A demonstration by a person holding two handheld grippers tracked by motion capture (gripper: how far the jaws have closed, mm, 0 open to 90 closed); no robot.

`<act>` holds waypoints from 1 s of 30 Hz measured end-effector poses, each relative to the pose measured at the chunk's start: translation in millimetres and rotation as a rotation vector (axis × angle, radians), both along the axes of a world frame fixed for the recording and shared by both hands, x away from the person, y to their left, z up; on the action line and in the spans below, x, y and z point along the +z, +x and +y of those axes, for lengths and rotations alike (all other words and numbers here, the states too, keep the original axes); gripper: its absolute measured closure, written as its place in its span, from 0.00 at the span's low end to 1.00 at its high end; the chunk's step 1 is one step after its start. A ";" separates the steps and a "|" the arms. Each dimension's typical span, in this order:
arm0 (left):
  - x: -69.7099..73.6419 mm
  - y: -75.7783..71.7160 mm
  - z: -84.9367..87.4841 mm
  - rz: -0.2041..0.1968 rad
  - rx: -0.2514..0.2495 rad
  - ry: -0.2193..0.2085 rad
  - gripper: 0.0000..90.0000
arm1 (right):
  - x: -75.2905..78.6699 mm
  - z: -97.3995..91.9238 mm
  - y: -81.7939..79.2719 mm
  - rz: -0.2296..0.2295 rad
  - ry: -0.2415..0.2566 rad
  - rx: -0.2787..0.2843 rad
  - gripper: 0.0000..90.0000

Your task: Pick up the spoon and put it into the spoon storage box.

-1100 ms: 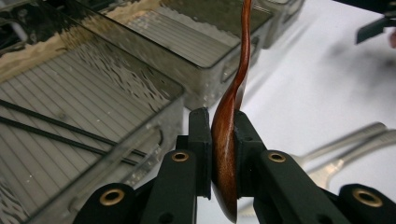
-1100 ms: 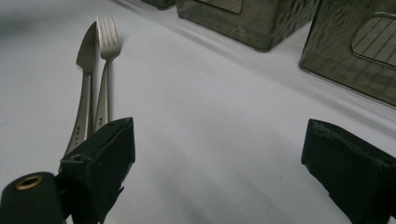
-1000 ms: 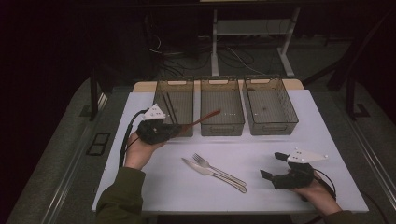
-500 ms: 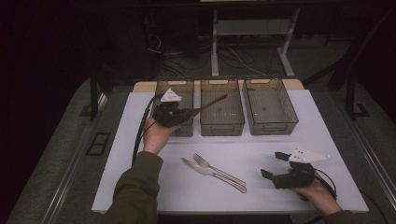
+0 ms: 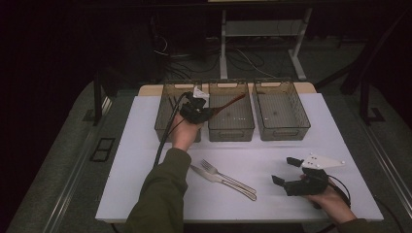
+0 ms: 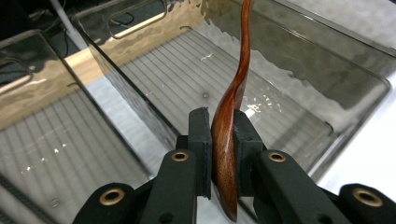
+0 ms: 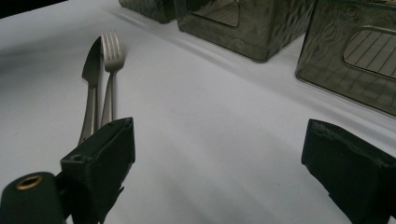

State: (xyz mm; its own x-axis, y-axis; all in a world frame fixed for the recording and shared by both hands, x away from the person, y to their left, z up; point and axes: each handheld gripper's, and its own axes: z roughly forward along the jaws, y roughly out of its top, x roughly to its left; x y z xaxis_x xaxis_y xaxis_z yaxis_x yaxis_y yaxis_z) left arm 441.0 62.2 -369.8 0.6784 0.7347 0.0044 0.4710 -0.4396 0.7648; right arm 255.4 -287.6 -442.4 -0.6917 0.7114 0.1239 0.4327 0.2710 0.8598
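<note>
wooden spoon sits clamped in the left gripper, arm stretched over the middle bin. right gripper rests on the table, jaws spread wide, nothing between them.

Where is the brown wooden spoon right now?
In the high view the wooden spoon is clamped in the left gripper, reaching out over the middle bin of the three at the table's far side.

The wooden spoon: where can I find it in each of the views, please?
High view: the spoon is over the middle bin, held by the left gripper.
Left gripper view: upright at centre, clamped between the jaws.
Right gripper view: no spoon to point to.
Shared landmark: the middle bin.
</note>
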 end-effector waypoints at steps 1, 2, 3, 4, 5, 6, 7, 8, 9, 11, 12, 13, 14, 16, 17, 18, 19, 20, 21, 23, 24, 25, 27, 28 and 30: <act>-1.0 1.7 -2.2 0.006 -0.001 0.006 0.89 | 0.2 -0.2 -0.2 -0.001 -0.001 0.000 0.10; -2.1 2.9 -5.1 0.007 0.007 0.008 0.89 | 0.4 -0.3 -0.4 0.000 -0.001 0.000 0.10; -2.9 4.2 -7.8 0.009 0.010 0.014 0.89 | 0.5 -0.4 -0.5 0.000 0.002 0.000 0.10; -3.7 5.2 -10.6 0.013 0.014 0.019 0.89 | 0.7 -0.5 -0.7 0.000 0.003 -0.001 0.10; -4.4 6.3 -13.2 0.015 0.019 0.023 0.89 | 0.9 -0.6 -0.8 -0.001 0.004 0.000 0.10; -5.0 7.4 -15.4 0.017 0.020 0.031 0.89 | 1.0 -0.7 -0.7 -0.002 0.004 -0.002 0.10; -5.9 8.4 -18.0 0.018 0.024 0.033 0.89 | 1.1 -0.8 -0.7 -0.002 0.004 -0.002 0.10; -6.7 9.1 -19.9 0.024 0.028 0.038 0.89 | 1.2 -0.8 -0.7 -0.002 0.005 -0.001 0.10; -7.5 9.8 -21.7 0.028 0.034 0.041 0.89 | 1.3 -0.9 -0.8 -0.003 0.004 -0.001 0.10; -10.1 11.1 -24.2 0.032 0.037 0.042 0.89 | 1.6 -1.1 -1.0 -0.003 0.005 -0.001 0.10; -11.3 12.1 -24.4 0.036 0.031 0.057 0.89 | 1.7 -1.3 -0.9 -0.004 0.004 0.000 0.10; -12.8 12.6 -24.8 0.042 0.035 0.062 0.89 | 1.7 -1.5 -0.9 -0.005 0.005 0.001 0.10; -13.6 13.1 -24.3 0.048 0.032 0.070 0.88 | 1.8 -1.7 -0.8 -0.006 0.005 0.002 0.10; -14.9 13.5 -25.1 0.044 0.028 0.067 0.86 | 1.9 -1.9 -0.8 -0.008 0.006 0.002 0.10; -14.8 13.4 -25.6 0.041 0.025 0.062 0.84 | 2.0 -1.9 -0.9 -0.009 0.005 0.002 0.10; -14.1 13.2 -25.5 0.039 0.019 0.064 0.82 | 2.0 -2.0 -0.9 -0.009 0.005 0.002 0.10; -13.5 12.8 -25.7 0.036 0.020 0.056 0.80 | 2.0 -2.0 -0.9 -0.010 0.006 0.001 0.10; -13.6 12.1 -26.7 0.030 0.027 0.028 0.78 | 2.1 -2.1 -0.8 -0.009 0.007 0.001 0.10; -12.4 11.6 -26.3 0.030 0.025 0.024 0.77 | 2.1 -2.1 -0.8 -0.008 0.007 0.001 0.10; -10.8 10.4 -25.0 0.025 0.016 0.012 0.74 | 2.1 -2.1 -0.8 -0.009 0.007 0.001 0.10; -9.6 9.7 -24.3 0.024 0.006 0.010 0.72 | 2.0 -2.1 -0.7 -0.008 0.006 0.001 0.10; -8.0 8.8 -23.2 0.021 -0.007 0.009 0.70 | 2.0 -2.1 -0.6 -0.007 0.005 0.000 0.10; -5.6 6.7 -21.2 0.015 -0.026 -0.021 0.65 | 1.8 -2.2 -0.1 -0.001 0.004 -0.002 0.10; -4.4 5.6 -19.5 0.014 -0.036 -0.027 0.63 | 1.8 -2.4 0.1 0.004 0.003 -0.006 0.10; -3.0 2.1 -16.2 0.011 -0.052 -0.053 0.60 | 1.9 -3.0 1.0 0.010 0.004 -0.004 0.10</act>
State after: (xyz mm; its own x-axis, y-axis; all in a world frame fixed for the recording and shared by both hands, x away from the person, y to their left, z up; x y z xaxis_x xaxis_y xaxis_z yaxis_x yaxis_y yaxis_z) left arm 443.1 46.0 -372.8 0.7153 0.6976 -0.0411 0.4574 -0.4229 0.7823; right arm 256.4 -290.6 -440.6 -0.6874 0.7139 0.1335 0.4424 0.2659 0.8565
